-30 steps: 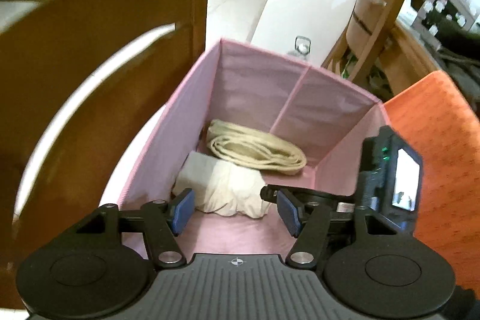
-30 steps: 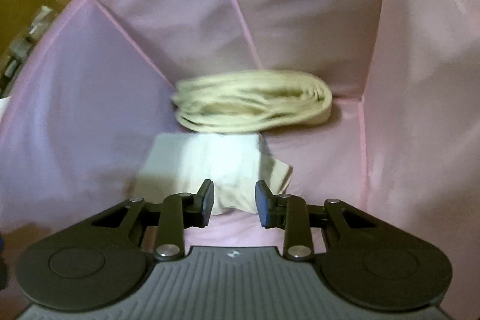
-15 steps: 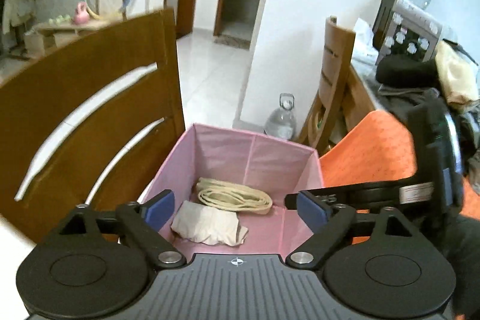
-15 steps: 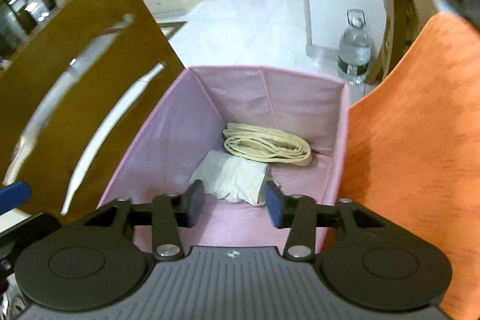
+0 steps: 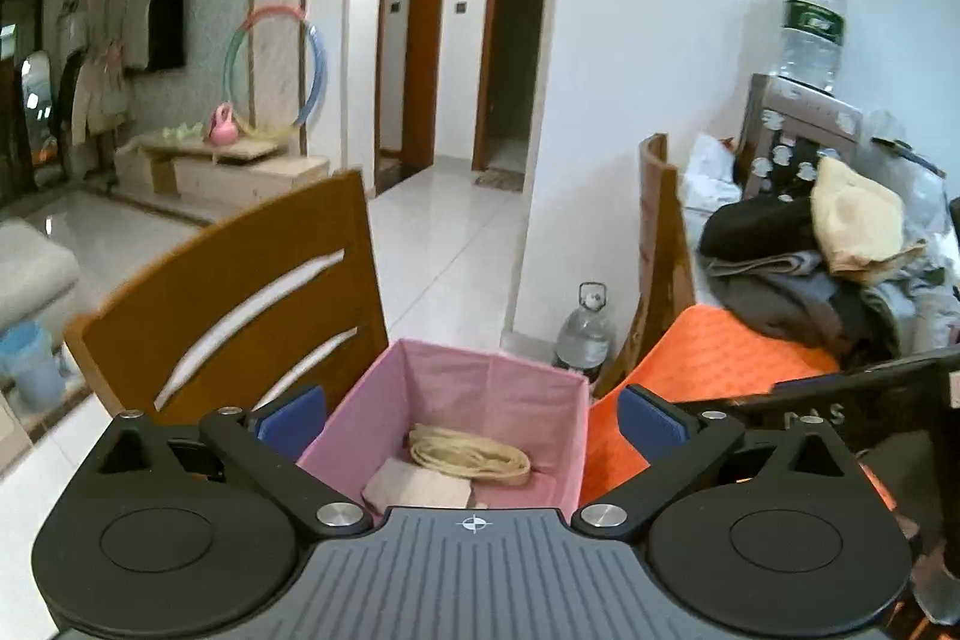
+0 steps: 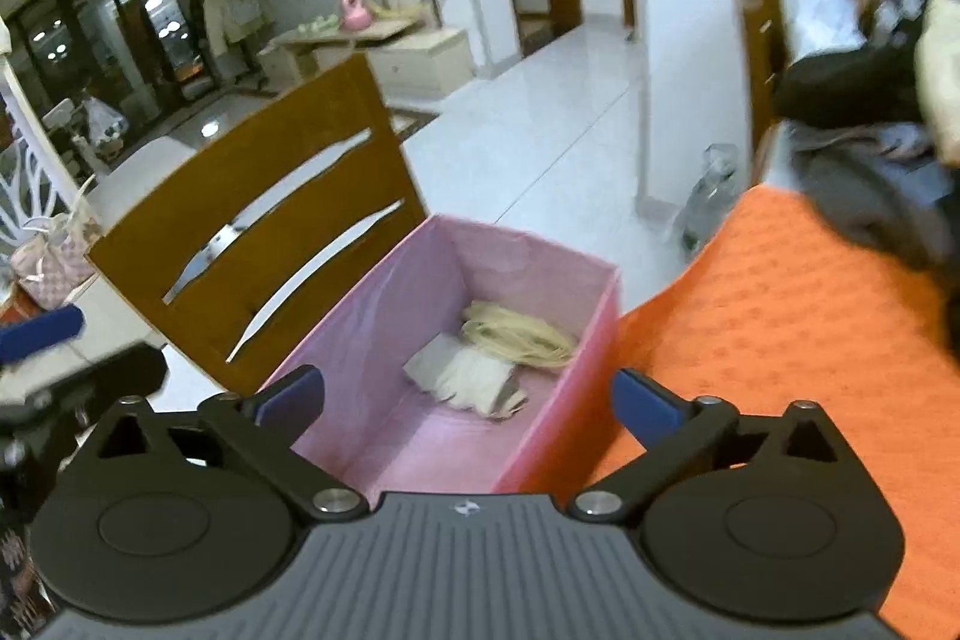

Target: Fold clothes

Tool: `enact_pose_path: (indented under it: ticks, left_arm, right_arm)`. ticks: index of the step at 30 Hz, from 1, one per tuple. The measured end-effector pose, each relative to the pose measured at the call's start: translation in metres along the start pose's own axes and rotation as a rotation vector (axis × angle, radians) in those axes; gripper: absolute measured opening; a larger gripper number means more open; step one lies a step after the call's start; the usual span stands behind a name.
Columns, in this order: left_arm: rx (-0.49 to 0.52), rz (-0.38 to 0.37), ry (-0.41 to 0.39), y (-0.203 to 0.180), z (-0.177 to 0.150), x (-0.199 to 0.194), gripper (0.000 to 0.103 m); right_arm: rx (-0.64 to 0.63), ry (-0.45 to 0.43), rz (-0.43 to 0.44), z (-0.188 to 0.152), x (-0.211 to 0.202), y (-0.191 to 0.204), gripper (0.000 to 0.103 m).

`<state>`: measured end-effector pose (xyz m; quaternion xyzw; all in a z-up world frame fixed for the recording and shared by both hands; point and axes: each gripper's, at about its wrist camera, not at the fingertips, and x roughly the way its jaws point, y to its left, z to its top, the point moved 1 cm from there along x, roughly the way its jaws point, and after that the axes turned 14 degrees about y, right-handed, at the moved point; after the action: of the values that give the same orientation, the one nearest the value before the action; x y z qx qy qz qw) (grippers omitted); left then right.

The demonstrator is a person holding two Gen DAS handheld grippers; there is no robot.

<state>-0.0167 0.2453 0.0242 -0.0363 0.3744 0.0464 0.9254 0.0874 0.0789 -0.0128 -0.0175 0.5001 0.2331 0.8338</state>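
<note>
Beside the pink bin (image 6: 576, 340), the clothes pile (image 5: 798, 274) looks soft and limp, best pinched at an edge; left gripper (image 5: 474, 415) and right gripper (image 6: 468, 394) gape empty.

A wooden chair (image 5: 240, 292) stands left of the pink bin. A hoop (image 5: 276, 70) leans on the far wall above a pink kettlebell (image 5: 221, 131). A water jug (image 5: 585, 334) sits on the floor beside a second chair (image 5: 660, 244).
</note>
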Motion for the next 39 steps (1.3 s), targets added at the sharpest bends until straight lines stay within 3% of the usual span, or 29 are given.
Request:
enact_pose_path:
  ticks: [5, 8, 12, 15, 21, 27, 29, 34, 39]
  left_arm:
    - [0.044, -0.038, -0.038, -0.018, 0.015, -0.038, 0.103]
    - [0.092, -0.083, 0.000, -0.031, 0.021, -0.051, 0.103]
    - [0.181, -0.201, 0.062, -0.058, 0.023, -0.059, 0.103]
    - [0.231, -0.224, 0.073, -0.086, 0.019, -0.058, 0.103]
    - [0.210, -0.205, 0.090, -0.149, 0.002, -0.052, 0.102]
    - [0.024, -0.107, 0.087, -0.218, -0.018, -0.042, 0.102]
    - [-0.023, -0.129, 0.127, -0.246, -0.025, -0.039, 0.103]
    - [0.025, -0.152, 0.137, -0.321, -0.048, -0.043, 0.103]
    - [0.042, -0.115, 0.116, -0.361, -0.055, -0.056, 0.103]
  right_arm:
    - [-0.021, -0.050, -0.098, -0.016, -0.062, -0.003, 0.103]
    - [-0.012, -0.084, -0.135, -0.026, -0.099, -0.008, 0.103]
    - [0.043, -0.126, -0.182, -0.045, -0.144, -0.023, 0.103]
    - [0.079, -0.125, -0.226, -0.061, -0.170, -0.041, 0.103]
    - [0.164, -0.131, -0.293, -0.099, -0.196, -0.100, 0.103]
    - [0.139, -0.138, -0.335, -0.137, -0.216, -0.179, 0.103]
    - [0.104, -0.129, -0.342, -0.148, -0.219, -0.207, 0.103]
    - [0.078, -0.130, -0.321, -0.170, -0.229, -0.269, 0.103]
    - [0.071, -0.143, -0.287, -0.180, -0.235, -0.307, 0.103]
